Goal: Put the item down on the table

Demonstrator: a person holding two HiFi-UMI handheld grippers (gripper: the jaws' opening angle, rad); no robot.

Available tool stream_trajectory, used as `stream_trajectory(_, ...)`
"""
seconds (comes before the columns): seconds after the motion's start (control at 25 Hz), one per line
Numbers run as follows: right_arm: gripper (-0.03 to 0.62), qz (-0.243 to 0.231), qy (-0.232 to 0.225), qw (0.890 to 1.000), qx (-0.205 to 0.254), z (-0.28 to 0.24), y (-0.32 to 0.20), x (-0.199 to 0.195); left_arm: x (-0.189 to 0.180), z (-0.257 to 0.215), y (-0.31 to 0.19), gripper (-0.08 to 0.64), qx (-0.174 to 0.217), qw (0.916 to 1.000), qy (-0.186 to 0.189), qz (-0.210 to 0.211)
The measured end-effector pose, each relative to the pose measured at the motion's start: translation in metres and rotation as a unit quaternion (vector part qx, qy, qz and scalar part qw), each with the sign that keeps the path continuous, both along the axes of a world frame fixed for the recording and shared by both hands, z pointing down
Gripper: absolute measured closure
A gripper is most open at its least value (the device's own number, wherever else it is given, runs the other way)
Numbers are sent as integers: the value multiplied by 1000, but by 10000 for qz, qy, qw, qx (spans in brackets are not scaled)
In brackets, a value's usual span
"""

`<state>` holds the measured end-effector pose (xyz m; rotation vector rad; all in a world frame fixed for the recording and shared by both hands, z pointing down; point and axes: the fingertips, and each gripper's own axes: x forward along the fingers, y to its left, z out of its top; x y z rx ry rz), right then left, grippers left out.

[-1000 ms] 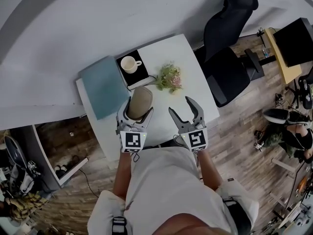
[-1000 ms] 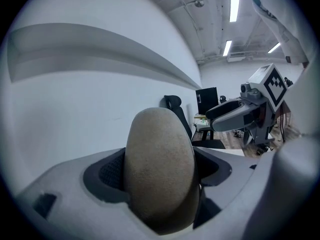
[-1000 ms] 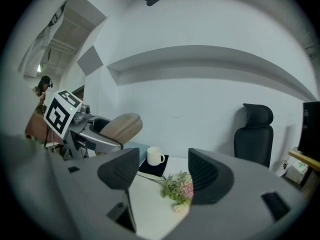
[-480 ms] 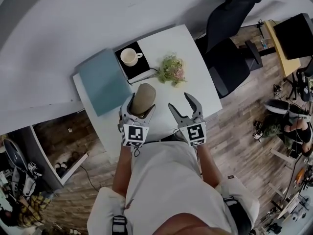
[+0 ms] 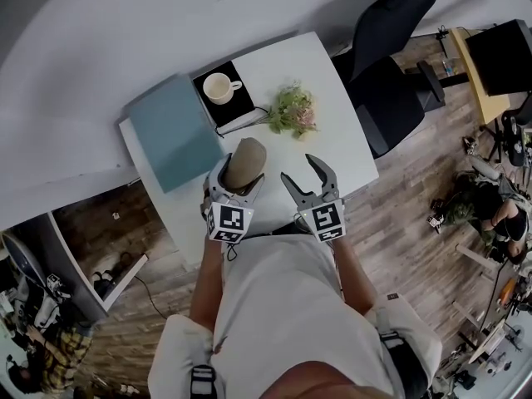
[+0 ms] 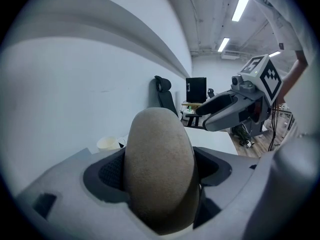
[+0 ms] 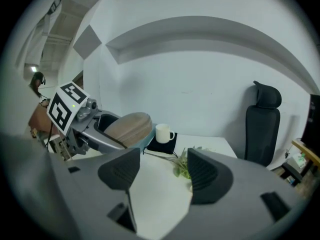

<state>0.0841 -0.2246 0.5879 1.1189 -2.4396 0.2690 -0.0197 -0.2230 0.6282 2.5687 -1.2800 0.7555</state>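
A smooth beige oval item [image 5: 243, 163] [image 6: 159, 169] [image 7: 128, 127] like a stone is clamped between the jaws of my left gripper [image 5: 236, 173] [image 6: 161, 171], above the near part of the white table [image 5: 328, 81]. My right gripper [image 5: 308, 179] [image 7: 161, 170] stands open beside it to the right, with nothing between its fingers; through its jaws I see bare tabletop and a small bouquet [image 7: 183, 165]. In the left gripper view, the right gripper [image 6: 235, 109] hangs off to the right.
On the table lie a teal cloth [image 5: 168, 131], a white cup [image 5: 219, 87] on a black book [image 5: 233, 110] and a small bouquet [image 5: 293, 111]. A black office chair [image 5: 391, 65] stands right of the table. White wall behind.
Both grippers have sunk a little toward the tabletop, the left one still carrying the beige item. Jaw openings look unchanged.
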Motion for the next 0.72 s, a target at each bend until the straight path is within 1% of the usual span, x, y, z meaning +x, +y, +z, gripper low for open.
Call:
stream_trajectory(0.2,295,-76,90,9997,-205,14,4,-2,3,14,3,158,-163,9998,-37,59)
stream_trajectory(0.44,301,-173,179,9992,-322,34,6,-1,8,33,6,158,-367,9992,-106,112)
stream_trajectory(0.72,302,-295,354,9970,-617,55,10,1,11,58,8,158,-653,9976,-185,163)
